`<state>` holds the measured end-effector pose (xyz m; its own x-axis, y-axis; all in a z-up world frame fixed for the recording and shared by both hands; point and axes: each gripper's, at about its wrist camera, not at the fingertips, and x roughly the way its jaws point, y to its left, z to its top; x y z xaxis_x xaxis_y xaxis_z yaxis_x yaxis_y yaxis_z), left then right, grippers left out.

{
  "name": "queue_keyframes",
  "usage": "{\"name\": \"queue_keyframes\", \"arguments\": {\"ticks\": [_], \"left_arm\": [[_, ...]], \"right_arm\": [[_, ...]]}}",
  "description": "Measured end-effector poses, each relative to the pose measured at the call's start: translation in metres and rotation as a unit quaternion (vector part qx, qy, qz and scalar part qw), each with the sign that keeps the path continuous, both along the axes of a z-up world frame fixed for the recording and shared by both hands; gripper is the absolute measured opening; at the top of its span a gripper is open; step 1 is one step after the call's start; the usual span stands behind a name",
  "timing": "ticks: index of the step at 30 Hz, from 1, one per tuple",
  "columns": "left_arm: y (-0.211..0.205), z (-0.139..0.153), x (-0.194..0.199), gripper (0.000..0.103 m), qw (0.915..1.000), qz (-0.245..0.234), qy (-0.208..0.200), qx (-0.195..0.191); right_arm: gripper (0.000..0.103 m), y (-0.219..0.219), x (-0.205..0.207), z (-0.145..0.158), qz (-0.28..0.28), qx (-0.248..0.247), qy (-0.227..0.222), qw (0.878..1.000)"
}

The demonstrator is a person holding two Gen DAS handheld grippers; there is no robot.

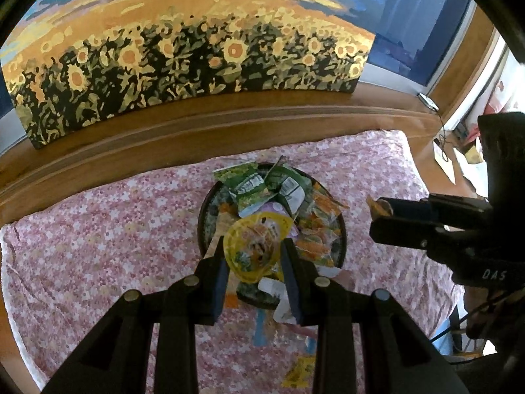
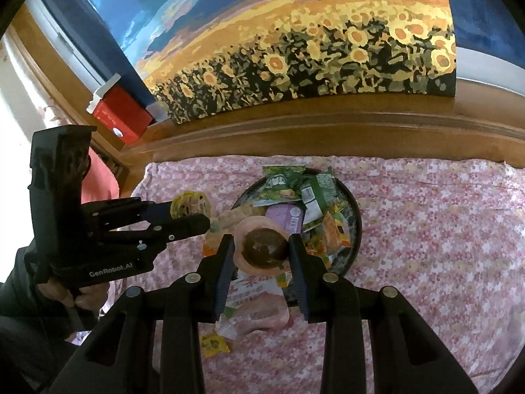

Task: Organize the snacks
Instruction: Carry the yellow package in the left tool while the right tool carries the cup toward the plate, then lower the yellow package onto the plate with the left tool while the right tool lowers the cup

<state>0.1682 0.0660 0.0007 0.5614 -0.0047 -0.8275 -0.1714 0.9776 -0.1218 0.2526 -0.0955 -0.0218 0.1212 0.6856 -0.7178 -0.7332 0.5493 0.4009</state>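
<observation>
A round dark tray (image 1: 206, 216) (image 2: 356, 216) on the pink floral bedsheet holds several green, purple and orange snack packets. My left gripper (image 1: 254, 256) is shut on a yellow-lidded jelly cup (image 1: 254, 246) and holds it over the tray's near edge; the cup also shows in the right wrist view (image 2: 190, 205). My right gripper (image 2: 261, 250) is shut on a pink-rimmed cup with a dark brown filling (image 2: 262, 249), above the tray's near left side. In the left wrist view the right gripper (image 1: 382, 215) comes in from the right.
Loose packets (image 2: 249, 298) lie on the sheet in front of the tray, with a small yellow one (image 2: 215, 344). A wooden headboard ledge (image 1: 229, 115) carries a sunflower painting (image 1: 197, 55). A red box (image 2: 121, 118) stands at the left.
</observation>
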Motion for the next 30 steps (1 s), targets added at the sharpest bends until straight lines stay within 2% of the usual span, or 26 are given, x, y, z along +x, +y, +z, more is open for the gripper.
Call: {"name": "queue_keyframes", "arguments": {"ticks": [21,30], "left_arm": [[0.005,-0.046,0.039,0.032,0.9989,-0.015,0.037,-0.023],[0.004,-0.054,0.044,0.032,0.9983,-0.024,0.042,-0.031]], "right_arm": [[0.034,0.022,0.035,-0.031,0.003,-0.022,0.029,0.999],[0.034,0.035,0.038,-0.039,0.013,-0.036,0.035,0.999]]}}
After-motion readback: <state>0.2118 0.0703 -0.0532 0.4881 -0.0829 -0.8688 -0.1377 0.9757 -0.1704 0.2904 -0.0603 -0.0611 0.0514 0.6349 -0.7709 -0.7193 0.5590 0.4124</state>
